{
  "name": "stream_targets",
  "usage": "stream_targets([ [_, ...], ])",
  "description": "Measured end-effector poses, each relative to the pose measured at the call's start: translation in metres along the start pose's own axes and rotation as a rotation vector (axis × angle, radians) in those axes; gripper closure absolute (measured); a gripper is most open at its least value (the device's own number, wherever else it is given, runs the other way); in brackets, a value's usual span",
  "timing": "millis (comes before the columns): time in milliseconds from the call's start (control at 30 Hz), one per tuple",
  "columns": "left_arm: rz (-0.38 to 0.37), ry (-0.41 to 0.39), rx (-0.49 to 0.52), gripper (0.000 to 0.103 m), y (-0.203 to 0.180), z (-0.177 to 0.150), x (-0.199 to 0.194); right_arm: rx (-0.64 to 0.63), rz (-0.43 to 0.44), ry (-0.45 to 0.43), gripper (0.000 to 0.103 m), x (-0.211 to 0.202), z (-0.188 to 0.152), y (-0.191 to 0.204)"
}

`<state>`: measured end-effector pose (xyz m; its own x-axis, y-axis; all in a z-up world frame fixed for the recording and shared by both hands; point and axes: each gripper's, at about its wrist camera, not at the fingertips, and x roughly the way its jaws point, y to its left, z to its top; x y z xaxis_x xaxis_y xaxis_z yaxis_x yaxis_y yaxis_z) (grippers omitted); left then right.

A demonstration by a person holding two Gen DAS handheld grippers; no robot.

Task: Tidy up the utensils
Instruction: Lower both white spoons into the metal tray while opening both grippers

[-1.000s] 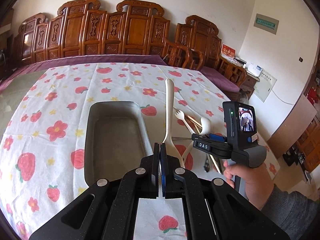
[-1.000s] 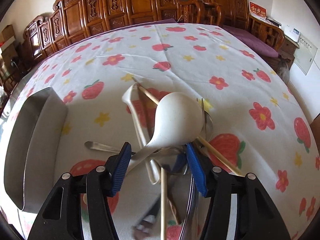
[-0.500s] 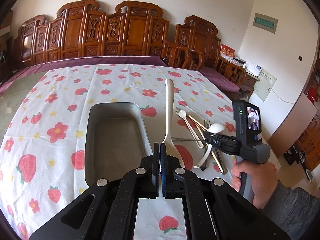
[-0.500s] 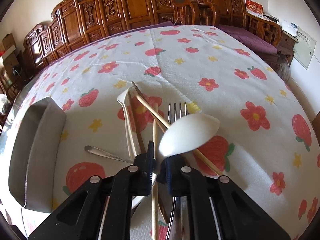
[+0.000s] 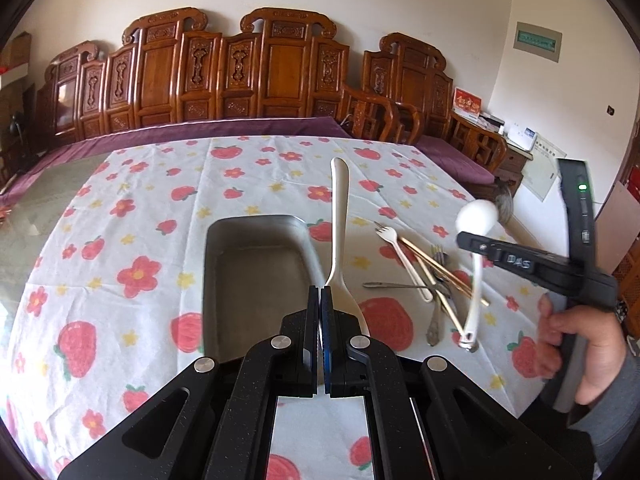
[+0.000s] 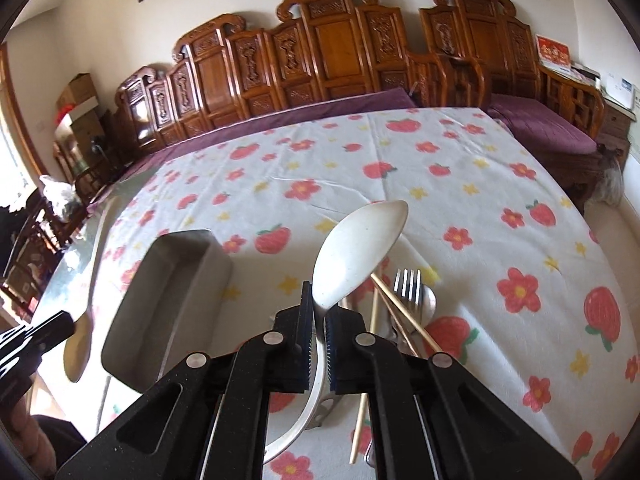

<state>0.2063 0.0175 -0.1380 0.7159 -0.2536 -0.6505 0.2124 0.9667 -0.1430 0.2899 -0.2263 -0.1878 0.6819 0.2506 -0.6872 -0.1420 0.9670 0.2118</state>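
1. Where the strawberry-print tablecloth (image 5: 132, 208) is spread, a grey metal tray (image 5: 256, 280) is seen lying empty near its middle.
2. A pile of utensils (image 5: 432, 276) is left on the cloth right of the tray: forks and wooden chopsticks, crossed over one another.
3. A white ladle (image 6: 356, 248) is gripped at its neck by the right gripper (image 6: 318, 344), whose jaws have just been closing on it; it is held clear above the pile.
4. A long cream spoon (image 5: 340, 232) stands beside the left gripper (image 5: 320, 320), whose jaws are pressed together; whether it is pinched cannot be told.
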Motion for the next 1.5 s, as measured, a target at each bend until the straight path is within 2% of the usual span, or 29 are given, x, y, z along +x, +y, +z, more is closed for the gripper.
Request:
stream_targets([
  [233, 0.068, 0.024, -0.043, 0.103, 0.033, 0.005, 0.011, -0.105, 0.055, -0.008, 0.096, -0.01, 0.005, 0.04],
  [400, 0.115, 0.076, -0.067, 0.103, 0.049, 0.003, 0.033, -0.153, 0.099, 0.002, 0.096, -0.002, 0.007, 0.068],
  [767, 0.138, 0.158, -0.074, 0.102, 0.056, -0.006, 0.068, -0.22, 0.16, 0.014, 0.096, 0.018, 0.023, 0.111],
  [1000, 0.142, 0.139, -0.091, 0.102, 0.063, -0.003, 0.057, -0.22, 0.188, 0.036, 0.096, 0.041, 0.029, 0.128],
  [1200, 0.159, 0.083, -0.085, 0.102, 0.072, 0.004, 0.03, -0.273, 0.211, 0.056, 0.096, 0.064, 0.03, 0.154],
  [1333, 0.165, 0.07, -0.092, 0.102, 0.078, 0.007, 0.022, -0.336, 0.212, 0.107, 0.096, 0.089, 0.018, 0.172],
  [1500, 0.171, 0.069, -0.105, 0.102, 0.083, 0.008, 0.021, -0.345, 0.219, 0.19, 0.094, 0.114, -0.002, 0.175],
])
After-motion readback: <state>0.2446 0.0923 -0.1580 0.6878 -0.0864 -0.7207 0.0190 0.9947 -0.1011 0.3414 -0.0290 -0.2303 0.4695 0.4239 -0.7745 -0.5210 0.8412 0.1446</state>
